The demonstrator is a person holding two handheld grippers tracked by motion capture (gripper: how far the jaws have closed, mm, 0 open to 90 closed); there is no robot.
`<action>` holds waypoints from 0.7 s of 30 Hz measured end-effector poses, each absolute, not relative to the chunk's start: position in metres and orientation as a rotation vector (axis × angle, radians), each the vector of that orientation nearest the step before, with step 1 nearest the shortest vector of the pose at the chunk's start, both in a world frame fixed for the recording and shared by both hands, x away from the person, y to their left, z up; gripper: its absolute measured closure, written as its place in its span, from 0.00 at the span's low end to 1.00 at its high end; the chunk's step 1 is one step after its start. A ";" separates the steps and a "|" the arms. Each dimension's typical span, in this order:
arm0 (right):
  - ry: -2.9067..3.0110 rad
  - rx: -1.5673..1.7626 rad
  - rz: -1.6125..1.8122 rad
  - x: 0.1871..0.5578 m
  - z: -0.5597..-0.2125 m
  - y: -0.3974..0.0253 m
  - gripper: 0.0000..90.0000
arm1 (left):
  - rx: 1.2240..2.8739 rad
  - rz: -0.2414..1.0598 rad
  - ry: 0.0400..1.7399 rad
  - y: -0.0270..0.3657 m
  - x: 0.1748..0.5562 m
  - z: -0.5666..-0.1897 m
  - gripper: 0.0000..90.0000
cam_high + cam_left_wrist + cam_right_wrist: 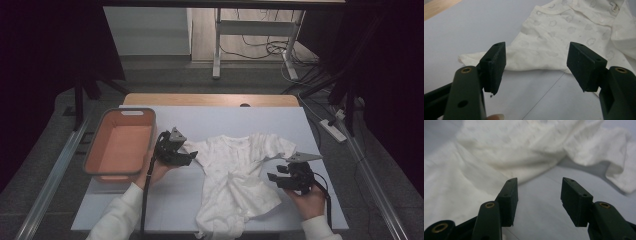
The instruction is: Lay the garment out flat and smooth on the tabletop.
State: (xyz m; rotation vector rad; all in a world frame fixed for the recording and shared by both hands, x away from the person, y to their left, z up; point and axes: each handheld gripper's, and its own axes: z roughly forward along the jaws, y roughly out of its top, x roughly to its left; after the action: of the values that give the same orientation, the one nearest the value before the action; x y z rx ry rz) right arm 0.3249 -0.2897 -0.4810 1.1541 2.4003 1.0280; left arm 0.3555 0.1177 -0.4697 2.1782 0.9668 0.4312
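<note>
Right hand-held gripper (274, 177): nearest to me, on the right side of the desk (320, 210); in the right gripper view I see its jaws apart with nothing between them, only bare desk surface.
Garment from the right hand-held gripper: the white garment (235, 175) lies to its left, near but not touching; in the right gripper view the cloth's edge starts just past the jaw tips and a sleeve (609, 147) bunches off to the far right.
Left hand-held gripper (192, 156): a little farther up the desk, on the left; jaws spread wide and holding nothing.
Garment from the left hand-held gripper: the left sleeve tip (471, 58) lies straight ahead, just beyond the left jaw, flat on the desk; I judge this hand the nearer of the two to cloth.
Garment's place: middle of the desk, between both hands, its hem hanging at the near edge.
Garment's long axis: runs near to far, hem toward me, neckline (235, 140) pointing away, sleeves spread left and right; the body is twisted and rumpled near the middle.
What the move turns on: I'd say each hand closes inward along the sleeve line, left first.
Basket (100, 150): orange, at the far left, well apart from the garment.
</note>
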 end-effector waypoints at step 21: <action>2.598 0.958 0.813 0.315 -0.509 -0.245 0.55 | 2.187 0.432 0.965 0.117 0.355 -0.471 0.36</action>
State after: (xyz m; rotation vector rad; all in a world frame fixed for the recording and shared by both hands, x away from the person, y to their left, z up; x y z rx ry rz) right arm 0.3147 -0.2447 -0.5094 0.9576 2.5979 0.8135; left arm 0.3553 0.1167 -0.4705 2.1871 0.9647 0.4324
